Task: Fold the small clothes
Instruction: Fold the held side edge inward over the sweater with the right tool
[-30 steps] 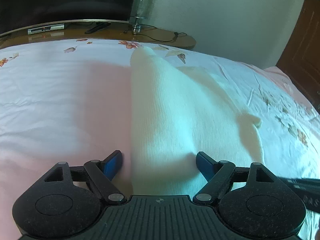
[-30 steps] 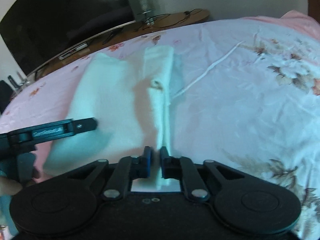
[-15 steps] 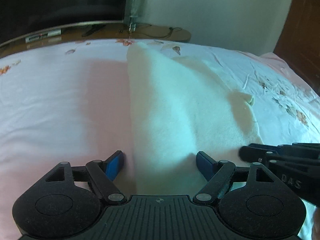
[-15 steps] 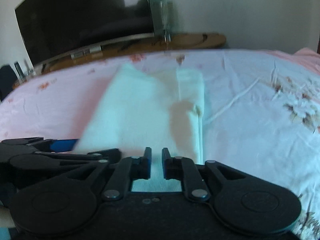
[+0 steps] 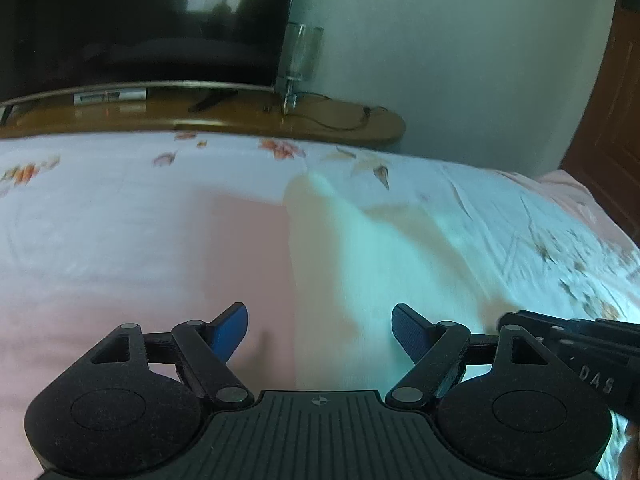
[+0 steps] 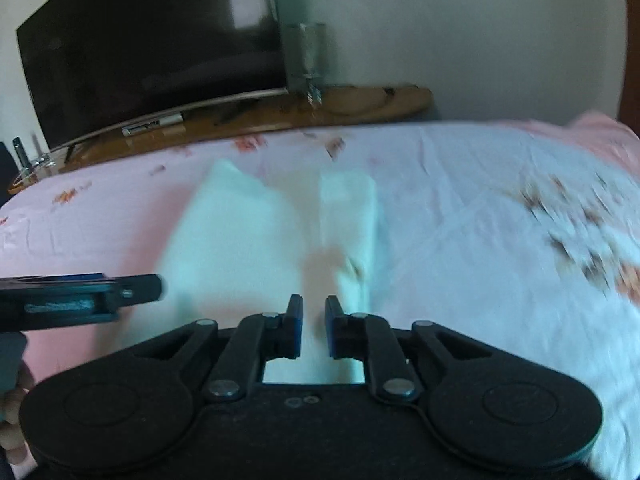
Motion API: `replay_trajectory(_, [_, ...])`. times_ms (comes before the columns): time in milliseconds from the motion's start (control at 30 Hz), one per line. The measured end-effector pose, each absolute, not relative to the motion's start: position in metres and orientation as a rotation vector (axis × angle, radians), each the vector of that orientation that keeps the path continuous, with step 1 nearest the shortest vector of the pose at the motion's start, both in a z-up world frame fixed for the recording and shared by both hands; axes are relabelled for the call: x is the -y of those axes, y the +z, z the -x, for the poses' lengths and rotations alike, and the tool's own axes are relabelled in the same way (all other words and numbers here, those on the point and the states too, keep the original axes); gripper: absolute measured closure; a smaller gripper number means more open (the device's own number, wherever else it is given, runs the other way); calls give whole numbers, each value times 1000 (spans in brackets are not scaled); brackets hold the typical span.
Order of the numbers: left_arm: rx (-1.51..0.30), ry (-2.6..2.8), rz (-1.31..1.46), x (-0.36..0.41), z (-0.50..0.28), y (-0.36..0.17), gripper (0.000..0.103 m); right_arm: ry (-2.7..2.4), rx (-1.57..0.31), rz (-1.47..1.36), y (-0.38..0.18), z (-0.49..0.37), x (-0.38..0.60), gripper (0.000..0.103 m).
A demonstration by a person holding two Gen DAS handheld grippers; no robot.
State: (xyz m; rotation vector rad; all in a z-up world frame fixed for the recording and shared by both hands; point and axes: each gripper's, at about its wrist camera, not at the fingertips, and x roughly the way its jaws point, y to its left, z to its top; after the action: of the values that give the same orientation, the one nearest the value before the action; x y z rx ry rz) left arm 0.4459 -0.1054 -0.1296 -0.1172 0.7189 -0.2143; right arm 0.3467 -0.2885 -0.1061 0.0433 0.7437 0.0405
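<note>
Now that both grippers have lifted back, left gripper (image 5: 320, 330) wide, right gripper (image 6: 313, 326) nearly shut, empty, the cloth (image 6: 248, 236) lies folded mid-bed (image 6: 460, 220).

**Materials and finishes**

White garment (image 5: 384, 264): soft cloth, matt, fine knit-like texture, blurred.
Bedsheet (image 6: 472, 216): thin woven cloth, pink-white with floral print, matt, lightly creased.
Left gripper (image 5: 320, 330): matt black plastic body with ribbed centre panel; blue rubbery pads (image 5: 230, 332); bright metal pivot pins.
Right gripper (image 6: 313, 326): matt black plastic, grainy discs, metal pivot pins.
Shelf (image 5: 240, 116): polished wood, glossy, reflective.
Television (image 6: 152, 48): glossy dark screen.
Glass stand (image 5: 300, 60): clear, shiny.
Wall (image 5: 460, 60): smooth, matt paint.
</note>
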Motion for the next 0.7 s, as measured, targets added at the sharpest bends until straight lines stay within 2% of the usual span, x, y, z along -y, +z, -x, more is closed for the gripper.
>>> replay_trajectory(200, [-813,-191,165,107,-484,-161,23,38,-762,39,-125,-398,275,90])
replay_trajectory(300, [-813,-211,207,100,-483,-169,18,25,-755,75,-145,-399,287,95])
replay_trajectory(367, [-811,-219,234,97,-482,-172,18,27,-744,54,-145,-394,295,103])
replay_trajectory(533, [-837,-182,348,84,-487,-170,18,22,-753,-32,-141,-392,307,103])
replay_trajectory(633, [-792,-141,318,83,-488,-153,18,17,-761,-58,-131,-386,309,103])
replay_trajectory(700, [-778,-150,284,87,-497,-146,18,34,-733,-94,-121,-385,310,95])
